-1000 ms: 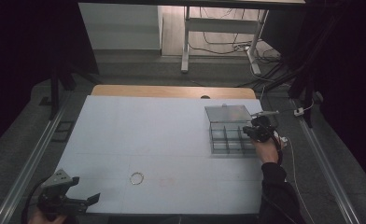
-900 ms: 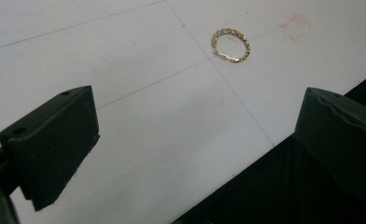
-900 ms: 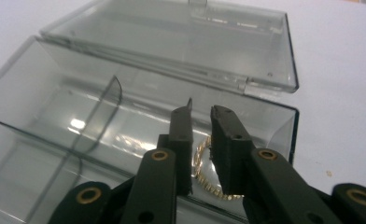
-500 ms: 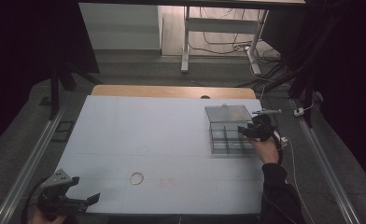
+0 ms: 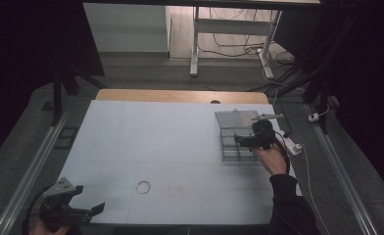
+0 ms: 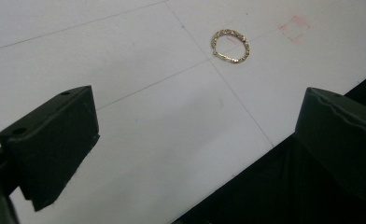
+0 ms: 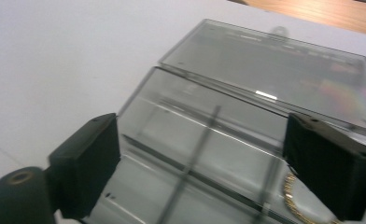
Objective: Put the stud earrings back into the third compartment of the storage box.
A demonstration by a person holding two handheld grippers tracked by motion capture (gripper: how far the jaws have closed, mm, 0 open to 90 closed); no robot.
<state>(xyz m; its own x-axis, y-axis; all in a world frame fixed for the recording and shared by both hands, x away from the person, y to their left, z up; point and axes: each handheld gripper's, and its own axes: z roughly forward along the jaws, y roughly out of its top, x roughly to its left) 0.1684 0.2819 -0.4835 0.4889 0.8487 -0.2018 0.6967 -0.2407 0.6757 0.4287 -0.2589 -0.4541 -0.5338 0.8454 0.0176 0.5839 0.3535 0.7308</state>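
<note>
— Where is the left hand-held gripper (image 5: 84,211)?

— At the near left corner of the table (image 5: 146,137), low over the white surface. Its jaws stand wide apart with nothing between them; the left gripper view shows one jaw over the table and the other out past the near edge.

— And the gold bracelet (image 5: 143,186)?

— It lies flat on the table, a closed ring of chain, to the right of that gripper and apart from it. In the left gripper view the gold bracelet (image 6: 230,45) sits beyond the jaws, near a faint red mark (image 6: 294,28) on the white top.

— What about the right hand-held gripper (image 5: 243,140)?

— It is at the far right of the table, over the clear compartment box (image 5: 236,134). Its jaws are spread wide and grip nothing.

— Is the box open?

— Yes. Its lid (image 7: 284,74) lies back flat on the far side. In the right gripper view, dividers cross the clear compartment box (image 7: 195,154), and a length of gold chain (image 7: 295,198) lies in a compartment by the right-hand jaw.
</note>
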